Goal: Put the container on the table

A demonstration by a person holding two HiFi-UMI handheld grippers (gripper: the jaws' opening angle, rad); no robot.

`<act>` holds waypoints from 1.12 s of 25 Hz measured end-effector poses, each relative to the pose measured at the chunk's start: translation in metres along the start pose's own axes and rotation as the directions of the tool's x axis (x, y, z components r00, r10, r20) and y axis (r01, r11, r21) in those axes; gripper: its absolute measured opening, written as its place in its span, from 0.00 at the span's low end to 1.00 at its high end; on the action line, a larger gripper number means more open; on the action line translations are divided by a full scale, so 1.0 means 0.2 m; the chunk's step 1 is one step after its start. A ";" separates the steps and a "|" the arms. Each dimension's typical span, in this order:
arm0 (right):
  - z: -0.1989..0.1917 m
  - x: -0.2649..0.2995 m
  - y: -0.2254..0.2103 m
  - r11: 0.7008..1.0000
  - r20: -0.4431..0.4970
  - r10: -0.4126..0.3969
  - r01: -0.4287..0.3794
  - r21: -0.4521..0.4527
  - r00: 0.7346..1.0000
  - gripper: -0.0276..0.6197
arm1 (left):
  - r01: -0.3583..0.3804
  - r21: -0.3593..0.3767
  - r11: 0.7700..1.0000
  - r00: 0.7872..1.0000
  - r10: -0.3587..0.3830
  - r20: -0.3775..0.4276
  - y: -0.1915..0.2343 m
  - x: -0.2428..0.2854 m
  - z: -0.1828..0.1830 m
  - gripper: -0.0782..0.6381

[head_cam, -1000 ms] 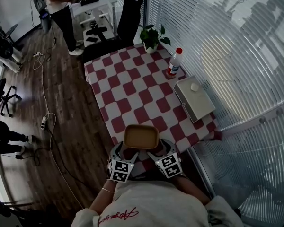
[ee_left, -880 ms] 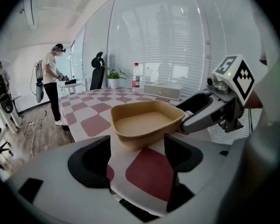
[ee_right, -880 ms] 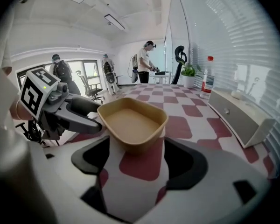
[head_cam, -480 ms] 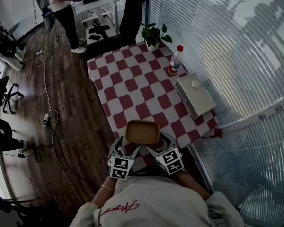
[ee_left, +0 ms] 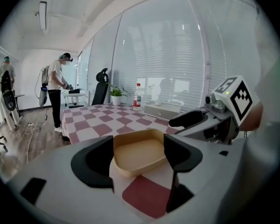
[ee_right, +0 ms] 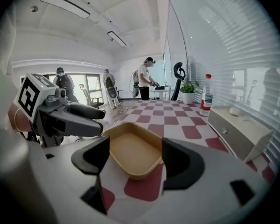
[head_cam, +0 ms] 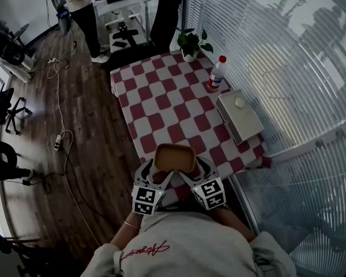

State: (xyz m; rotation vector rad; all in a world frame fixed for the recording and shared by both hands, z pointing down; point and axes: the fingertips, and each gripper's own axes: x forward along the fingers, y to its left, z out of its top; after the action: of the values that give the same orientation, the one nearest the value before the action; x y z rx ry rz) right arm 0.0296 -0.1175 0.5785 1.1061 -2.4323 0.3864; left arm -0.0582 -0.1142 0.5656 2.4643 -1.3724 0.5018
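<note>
Two grippers held the container (head_cam: pixel 175 157) at the counter's (head_cam: pixel 161 97) near edge.
I had the left gripper (ee_left: pixel 139 155) and right gripper (ee_right: pixel 133 155) each clamped across a near corner, the container's base low on the checked top. Placement looked nearly done; next, both would need to open and back away without dragging it.
</note>
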 end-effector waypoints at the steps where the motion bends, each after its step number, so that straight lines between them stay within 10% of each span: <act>1: 0.01 0.00 0.00 1.000 0.005 0.000 0.000 0.001 1.000 0.59 | 0.002 0.007 1.000 1.000 -0.002 -0.002 -0.01 0.00 0.00 0.59; 28: 0.48 -0.28 0.01 1.000 0.230 0.000 0.004 -0.020 0.973 0.58 | -0.018 -0.024 1.000 0.987 0.021 0.161 -0.07 -0.17 0.46 0.59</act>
State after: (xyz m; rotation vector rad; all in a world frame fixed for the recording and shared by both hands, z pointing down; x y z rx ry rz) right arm 0.0347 -0.1211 0.4686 1.2034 -2.6284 0.2439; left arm -0.0474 -0.1181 0.4671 2.5233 -1.4556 0.2941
